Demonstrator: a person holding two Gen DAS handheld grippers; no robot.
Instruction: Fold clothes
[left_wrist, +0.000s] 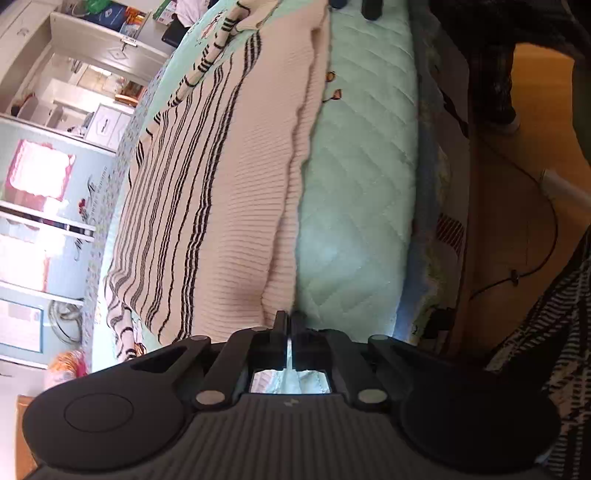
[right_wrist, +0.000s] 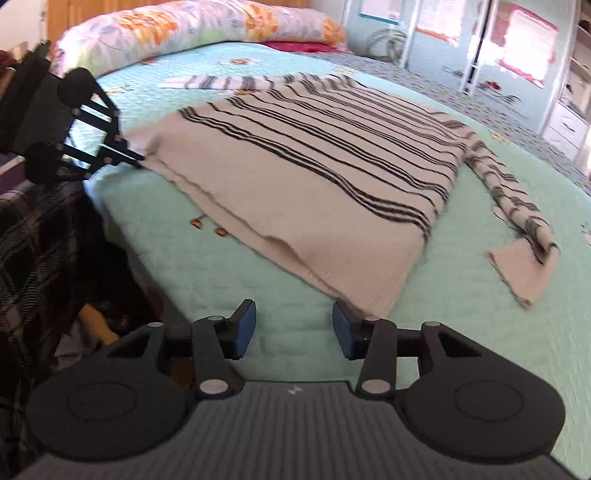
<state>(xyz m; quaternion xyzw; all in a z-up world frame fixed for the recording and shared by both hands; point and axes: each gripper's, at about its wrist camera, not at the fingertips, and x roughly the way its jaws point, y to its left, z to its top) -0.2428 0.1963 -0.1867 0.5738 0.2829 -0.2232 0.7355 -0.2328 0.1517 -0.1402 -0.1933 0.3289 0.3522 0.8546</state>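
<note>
Left gripper (left_wrist: 289, 320) pinched closed; right gripper (right_wrist: 293, 326) spread apart.

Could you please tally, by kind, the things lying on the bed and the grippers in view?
Sweater: 1
Pillow: 1
Grippers: 2, the left gripper and the right gripper
Total: 4

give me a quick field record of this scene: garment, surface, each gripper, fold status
garment: striped sweater, spread flat, sleeves out
surface: mint quilted bedspread
left gripper: shut at the sweater's hem corner; cloth pinch likely but hard to confirm
right gripper: open, empty, over bedspread just short of the near hem corner
fold status: no fold made yet
background: floral pillow at bed head
</note>
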